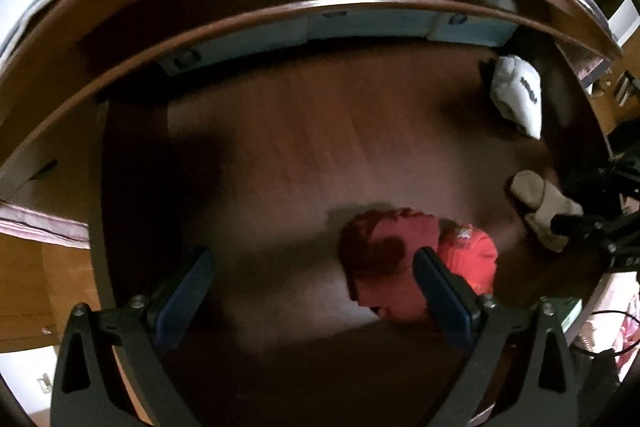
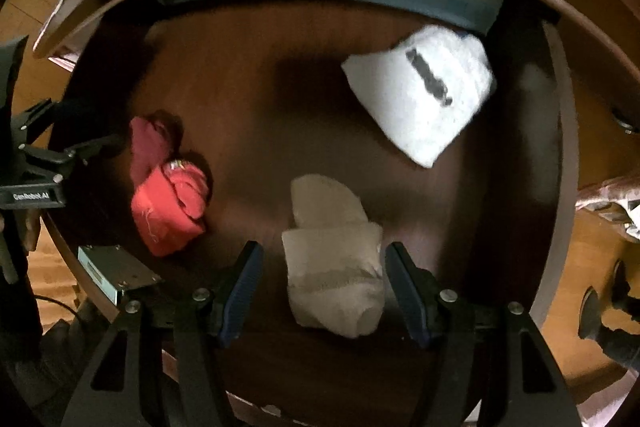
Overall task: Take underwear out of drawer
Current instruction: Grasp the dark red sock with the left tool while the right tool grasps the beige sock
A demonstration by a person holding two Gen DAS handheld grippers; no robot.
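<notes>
An open drawer with a brown wood bottom (image 1: 300,147) holds three small bundles of clothing. A red bundle of underwear (image 1: 384,259) lies near the front, partly behind the right finger of my left gripper (image 1: 312,259). That gripper points down, open, with only bare wood between its fingers. A cream folded piece (image 2: 332,267) lies between the fingers of my right gripper (image 2: 324,251). Those jaws stand open astride it, and the pads do not visibly press the cloth. The red bundle (image 2: 172,203) also shows to the left in the right wrist view.
A white folded piece with a dark mark (image 2: 420,91) lies at the drawer's back right. The drawer's curved rim (image 1: 320,7) and grey-blue rails (image 1: 360,27) bound the far side. Wood flooring (image 2: 580,267) and pink cloth (image 1: 36,223) lie outside.
</notes>
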